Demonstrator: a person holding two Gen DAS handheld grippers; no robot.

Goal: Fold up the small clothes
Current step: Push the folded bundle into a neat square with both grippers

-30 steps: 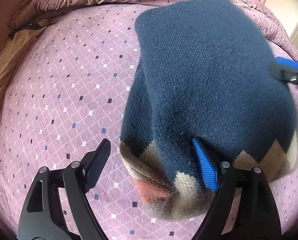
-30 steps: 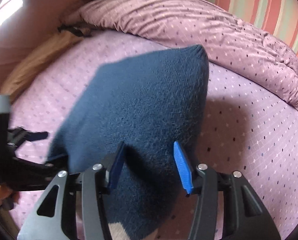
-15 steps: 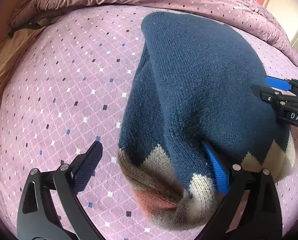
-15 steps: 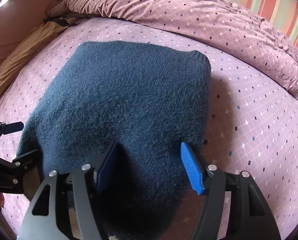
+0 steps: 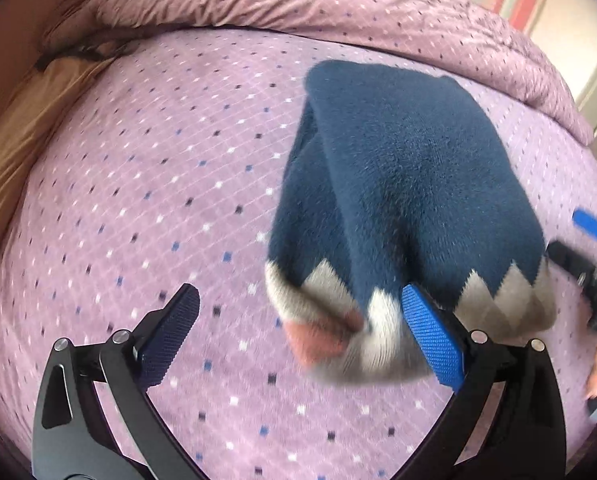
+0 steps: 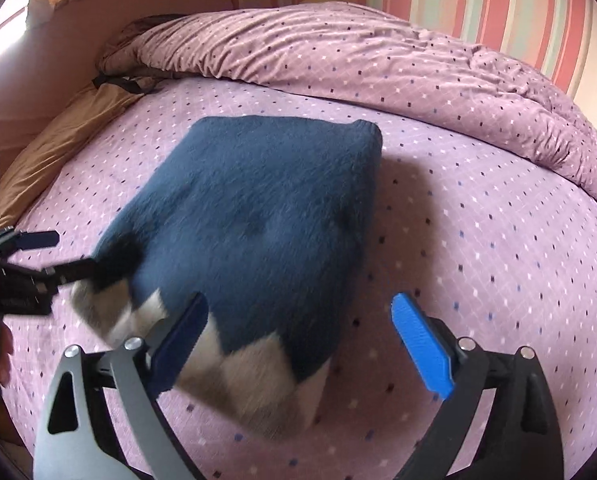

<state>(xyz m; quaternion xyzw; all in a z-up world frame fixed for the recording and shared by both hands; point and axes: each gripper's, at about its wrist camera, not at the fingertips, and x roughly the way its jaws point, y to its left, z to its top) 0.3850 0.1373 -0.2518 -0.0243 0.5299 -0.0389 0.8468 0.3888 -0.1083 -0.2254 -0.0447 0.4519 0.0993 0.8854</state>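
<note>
On bed sheet (image 6: 478, 240) | folded navy sweater (image 6: 258, 220) lies flat, argyle hem twd you | L gripper (image 5: 298, 336) & R gripper (image 6: 298, 344) jaws just opened wide, nothing held | risk: your L pad near hem, snag on pull-back undoes fold

the folded navy sweater (image 6: 254, 216) lies on the bed (image 6: 478, 240). the right gripper (image 6: 302, 348) has just been opening, fingers (image 6: 422, 348) clear of it, left gripper (image 6: 38, 256) beside it.
</note>
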